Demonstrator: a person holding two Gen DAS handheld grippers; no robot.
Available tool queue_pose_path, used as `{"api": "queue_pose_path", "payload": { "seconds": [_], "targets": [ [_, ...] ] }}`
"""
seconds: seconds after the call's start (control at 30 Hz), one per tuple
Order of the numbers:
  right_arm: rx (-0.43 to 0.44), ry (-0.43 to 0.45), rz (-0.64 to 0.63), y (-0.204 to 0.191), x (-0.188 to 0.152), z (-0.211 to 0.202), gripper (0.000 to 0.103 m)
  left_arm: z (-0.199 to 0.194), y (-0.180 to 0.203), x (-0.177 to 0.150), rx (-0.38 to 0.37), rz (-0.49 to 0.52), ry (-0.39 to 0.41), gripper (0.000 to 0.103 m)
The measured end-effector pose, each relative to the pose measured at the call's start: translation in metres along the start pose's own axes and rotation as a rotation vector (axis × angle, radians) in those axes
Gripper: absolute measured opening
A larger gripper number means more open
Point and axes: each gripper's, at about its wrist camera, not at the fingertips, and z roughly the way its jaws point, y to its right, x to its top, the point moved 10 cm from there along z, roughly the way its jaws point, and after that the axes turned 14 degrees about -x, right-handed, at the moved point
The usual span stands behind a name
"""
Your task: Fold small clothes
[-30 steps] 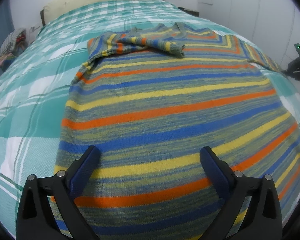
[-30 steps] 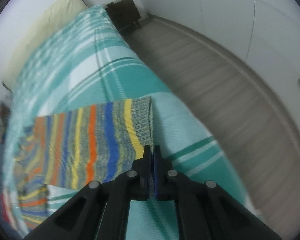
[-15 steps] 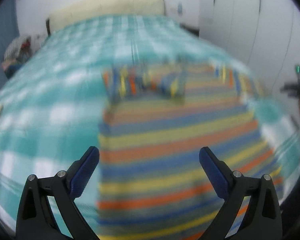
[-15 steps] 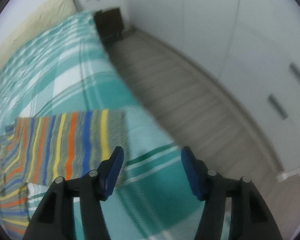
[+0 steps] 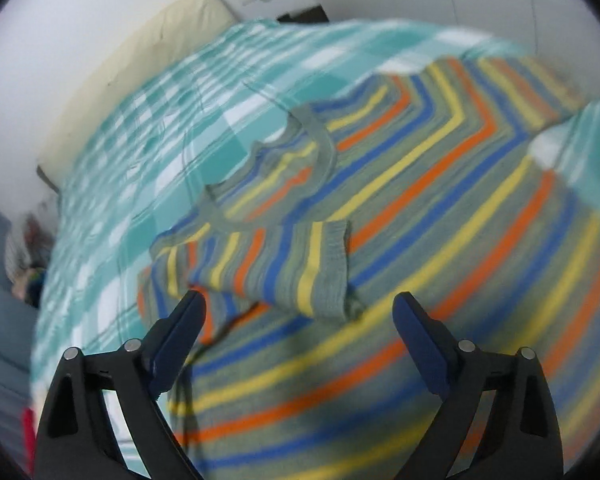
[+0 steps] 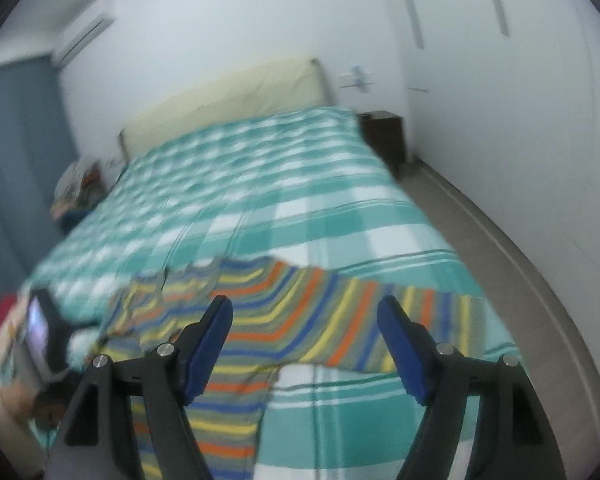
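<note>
**Sleeve folding on the striped sweater: one in, one still out**

Teal-and-white checked bedcover [image 5: 148,140] fills the left wrist view, with a cream headboard [image 5: 140,56] behind it. On the cover lies the striped knit sweater [image 5: 440,216], its near sleeve [image 5: 284,268] already folded across the chest, cuff pointing inward. The left gripper [image 5: 300,320] hangs above that sleeve, jaws wide but closing a little, nothing between the pads. To do this step well, I judge the folded sleeve should be left flat and the hand kept clear of it, since a snag would drag the knit out of line.

From the right wrist view, the right gripper [image 6: 304,328] is above the sweater's body, jaws opening and empty. The other sleeve [image 6: 412,324] stretches straight out toward the bed's edge, its cuff near the drop to the wooden floor [image 6: 500,264]. Pinching at the cuff and carrying it level across the chest looks the sound move. Open bedcover lies beyond the collar; a dark nightstand [image 6: 384,136] stands well apart
</note>
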Motion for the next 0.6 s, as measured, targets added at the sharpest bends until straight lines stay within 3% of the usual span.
{"api": "queue_pose_path", "payload": {
  "seconds": [0.07,0.1,0.13,0.17,0.2,0.3,0.43,0.5,0.6],
  "targets": [
    [-0.002,-0.007,-0.053,-0.008,-0.010,0.003,0.074,0.014,-0.006,-0.002,-0.003,-0.021,-0.045,0.082],
    [-0.006,-0.007,-0.062,-0.008,-0.014,0.003,0.074,0.024,-0.010,-0.005,-0.033,-0.061,-0.071,0.067],
    [-0.006,-0.010,-0.066,-0.006,-0.018,0.003,0.074,0.027,-0.013,-0.009,-0.064,-0.095,-0.080,0.039],
    [-0.002,-0.016,-0.067,-0.006,-0.023,0.004,0.074,0.031,-0.018,-0.012,-0.100,-0.146,-0.090,0.022],
    [0.002,-0.023,-0.065,-0.004,-0.025,0.004,0.074,0.029,-0.028,-0.015,-0.121,-0.218,-0.081,0.010],
    [0.004,-0.023,-0.055,-0.004,-0.024,0.008,0.074,0.002,-0.054,-0.017,-0.206,-0.371,0.036,0.010],
    [0.004,-0.015,-0.045,0.001,-0.021,0.005,0.074,-0.052,-0.132,-0.051,-0.284,-0.654,0.175,0.010],
    [0.009,-0.016,-0.045,0.000,-0.022,0.005,0.074,-0.071,-0.176,-0.079,-0.270,-0.767,0.218,0.010],
    [0.014,-0.025,-0.061,-0.006,-0.026,0.006,0.074,-0.087,-0.234,-0.136,-0.179,-0.876,0.223,0.010]
  ]
}}
